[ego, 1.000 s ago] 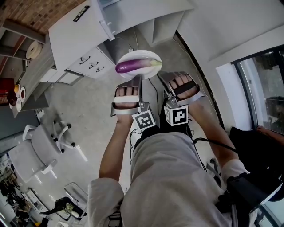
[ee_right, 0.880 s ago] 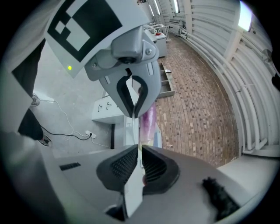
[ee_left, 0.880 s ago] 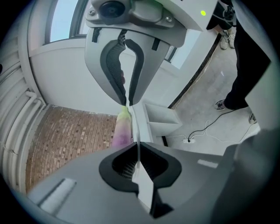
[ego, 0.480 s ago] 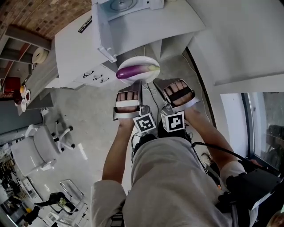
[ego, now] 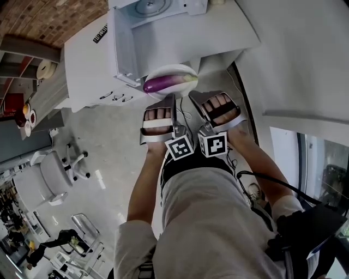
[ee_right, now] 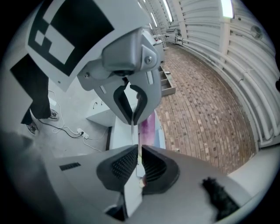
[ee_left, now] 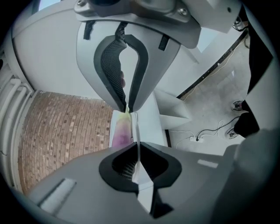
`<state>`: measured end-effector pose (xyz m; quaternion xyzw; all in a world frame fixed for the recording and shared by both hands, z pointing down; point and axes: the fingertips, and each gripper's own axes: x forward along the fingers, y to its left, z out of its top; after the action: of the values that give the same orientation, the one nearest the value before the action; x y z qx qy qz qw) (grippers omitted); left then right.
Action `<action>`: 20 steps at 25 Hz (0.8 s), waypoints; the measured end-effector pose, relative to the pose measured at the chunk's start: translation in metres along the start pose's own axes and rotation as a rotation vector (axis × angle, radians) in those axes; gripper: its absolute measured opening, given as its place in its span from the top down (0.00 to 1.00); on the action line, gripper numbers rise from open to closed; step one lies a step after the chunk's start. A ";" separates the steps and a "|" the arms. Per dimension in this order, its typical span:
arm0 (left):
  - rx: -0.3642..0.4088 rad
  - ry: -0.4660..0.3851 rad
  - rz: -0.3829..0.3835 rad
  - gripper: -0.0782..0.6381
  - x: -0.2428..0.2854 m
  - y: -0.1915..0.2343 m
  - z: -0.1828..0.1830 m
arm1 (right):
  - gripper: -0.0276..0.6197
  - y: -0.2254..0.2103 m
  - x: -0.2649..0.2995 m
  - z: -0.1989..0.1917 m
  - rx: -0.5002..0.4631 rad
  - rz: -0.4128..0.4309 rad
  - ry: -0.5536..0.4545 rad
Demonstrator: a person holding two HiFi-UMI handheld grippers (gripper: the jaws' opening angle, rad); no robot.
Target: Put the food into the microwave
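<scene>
A purple eggplant (ego: 163, 84) lies on a white plate (ego: 182, 71), which I hold level in front of me by its near rim. My left gripper (ego: 172, 98) is shut on the rim's left part and my right gripper (ego: 191, 97) on its right part. Just beyond the plate stands the white microwave (ego: 174, 32), its door (ego: 122, 50) swung open to the left and the glass turntable (ego: 150, 6) showing inside. The left gripper view has my left gripper (ee_left: 131, 127) pinching the thin plate (ee_left: 133, 131), eggplant (ee_left: 120, 133) behind. The right gripper view shows my right gripper (ee_right: 136, 135) on the plate (ee_right: 139, 154).
The microwave sits on a white cabinet with drawers (ego: 117, 97). Office chairs (ego: 52, 180) stand on the grey floor at left, and a shelf with small items (ego: 24, 114) is further left. A cable (ego: 191, 117) runs on the floor below the plate. A window (ego: 322, 174) is at right.
Both grippers have carried the plate with the eggplant forward toward the microwave. Its open cavity and door are now closer and larger in the head view.
</scene>
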<state>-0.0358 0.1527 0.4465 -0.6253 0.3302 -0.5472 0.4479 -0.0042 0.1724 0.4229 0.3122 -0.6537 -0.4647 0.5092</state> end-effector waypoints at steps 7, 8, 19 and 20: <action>0.008 -0.043 -0.002 0.85 0.056 0.017 -0.005 | 0.91 -0.018 0.051 -0.023 -0.011 0.004 0.042; 0.007 -0.052 -0.005 0.85 0.065 0.021 -0.006 | 0.91 -0.021 0.060 -0.026 -0.012 0.008 0.051; -0.018 -0.100 -0.019 0.85 0.153 0.065 -0.032 | 0.91 -0.065 0.151 -0.047 -0.013 0.027 0.125; -0.023 -0.098 -0.026 0.85 0.158 0.068 -0.035 | 0.91 -0.070 0.157 -0.048 -0.005 0.028 0.127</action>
<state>-0.0356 -0.0230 0.4452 -0.6606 0.3059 -0.5177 0.4495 -0.0078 -0.0058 0.4198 0.3305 -0.6231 -0.4383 0.5571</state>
